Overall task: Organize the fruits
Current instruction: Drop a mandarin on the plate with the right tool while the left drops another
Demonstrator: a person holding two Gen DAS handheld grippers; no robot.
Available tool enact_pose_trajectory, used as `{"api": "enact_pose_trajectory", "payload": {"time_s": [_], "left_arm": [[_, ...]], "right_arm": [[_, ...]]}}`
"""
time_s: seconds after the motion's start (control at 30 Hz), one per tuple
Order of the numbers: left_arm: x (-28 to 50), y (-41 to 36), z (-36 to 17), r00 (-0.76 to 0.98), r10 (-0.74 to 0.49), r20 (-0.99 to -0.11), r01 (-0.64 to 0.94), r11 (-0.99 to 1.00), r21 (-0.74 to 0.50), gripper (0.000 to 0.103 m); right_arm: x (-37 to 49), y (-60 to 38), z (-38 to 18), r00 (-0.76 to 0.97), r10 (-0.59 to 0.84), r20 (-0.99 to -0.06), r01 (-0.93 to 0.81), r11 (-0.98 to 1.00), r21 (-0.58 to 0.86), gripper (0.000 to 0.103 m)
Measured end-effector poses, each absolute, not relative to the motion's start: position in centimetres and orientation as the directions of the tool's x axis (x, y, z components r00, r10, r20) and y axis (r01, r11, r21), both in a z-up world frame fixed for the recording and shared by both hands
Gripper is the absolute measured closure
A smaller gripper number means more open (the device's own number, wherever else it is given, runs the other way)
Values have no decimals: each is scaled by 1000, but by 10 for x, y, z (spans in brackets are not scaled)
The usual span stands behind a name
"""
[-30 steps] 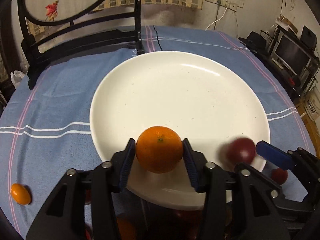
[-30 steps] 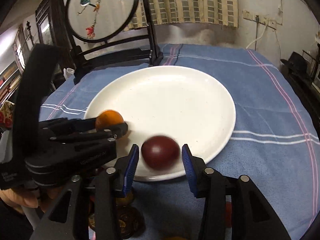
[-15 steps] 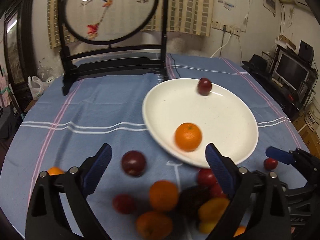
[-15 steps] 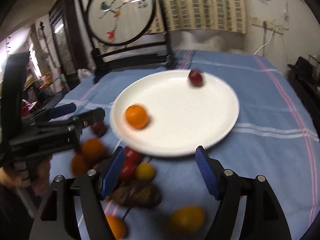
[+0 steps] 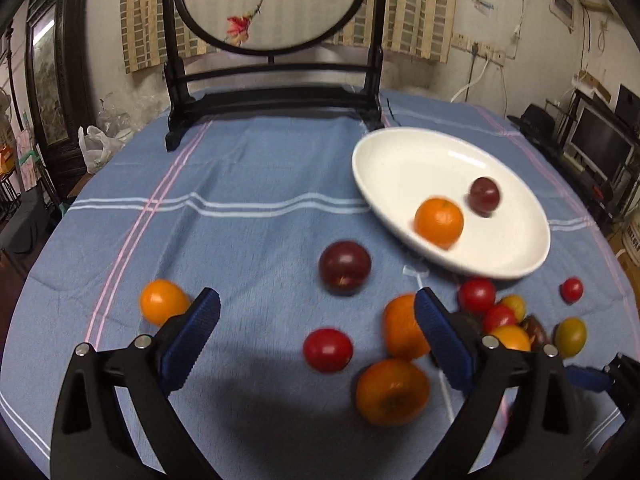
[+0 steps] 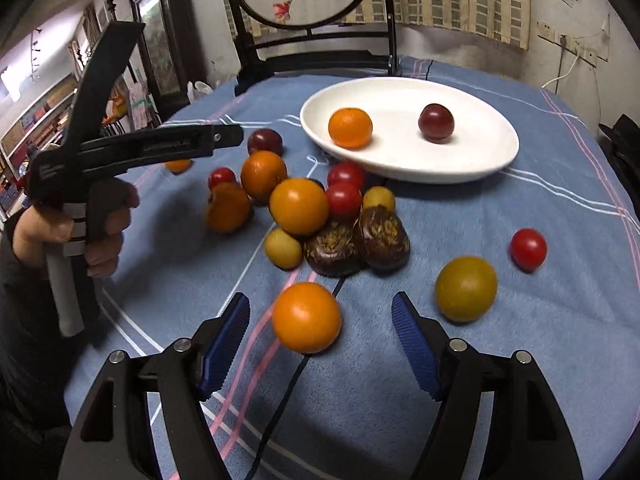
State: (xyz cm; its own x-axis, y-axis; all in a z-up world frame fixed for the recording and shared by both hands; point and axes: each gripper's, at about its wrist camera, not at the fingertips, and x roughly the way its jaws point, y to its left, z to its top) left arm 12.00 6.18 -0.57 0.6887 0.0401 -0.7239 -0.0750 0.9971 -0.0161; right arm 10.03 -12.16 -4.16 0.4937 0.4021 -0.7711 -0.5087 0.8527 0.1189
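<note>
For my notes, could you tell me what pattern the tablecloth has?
The tablecloth is blue with thin white and pink stripes crossing; clearest in the left wrist view.

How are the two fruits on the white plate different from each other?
The orange is bright orange; the plum is dark red. The orange looks bigger than the plum. The orange sits near the plate's left edge in the right wrist view, the plum nearer the middle. Both are round, and neither is held.

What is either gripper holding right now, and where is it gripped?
Nothing. The left gripper and the right gripper both stand open after just opening; an orange lies between the right gripper's pads, untouched.
</note>
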Motion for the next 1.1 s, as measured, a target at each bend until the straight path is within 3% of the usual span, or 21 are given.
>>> {"api": "enact_pose_trajectory", "payload": {"time_s": [0.23, 0.4, 0.53, 0.67, 0.8, 0.9, 1.07, 1.1], "left_arm": [[101, 54, -17, 665, -5, -747, -3, 1000, -10, 7], [94, 46, -24, 653, -3, -757, 22, 1000, 15, 7], [93, 40, -25, 609, -79, -789, 70, 996, -46, 7], [89, 37, -29, 598, -75, -798, 65, 997, -44, 8], [85, 35, -36, 568, -95, -818, 66, 995, -70, 26], [88, 31, -42, 545, -83, -834, 60, 996, -60, 47], [95, 18, -47, 545, -35, -838, 71, 997, 4, 47], [95, 16, -47, 551, -29, -834, 75, 997, 14, 51]], "right_arm": [[106, -104, -57, 459, 359, -813, -522, 849, 80, 65], [103, -110, -45, 478, 420, -772, -531, 838, 126, 66], [105, -121, -36, 495, 460, -737, -523, 835, 170, 66], [108, -126, -37, 493, 481, -725, -519, 831, 199, 66], [111, -132, -37, 502, 500, -706, -511, 830, 224, 66], [111, -135, -38, 497, 523, -692, -514, 820, 250, 66], [114, -141, -38, 477, 570, -670, -522, 796, 306, 66], [114, -142, -39, 475, 572, -668, -519, 796, 312, 66]]}}
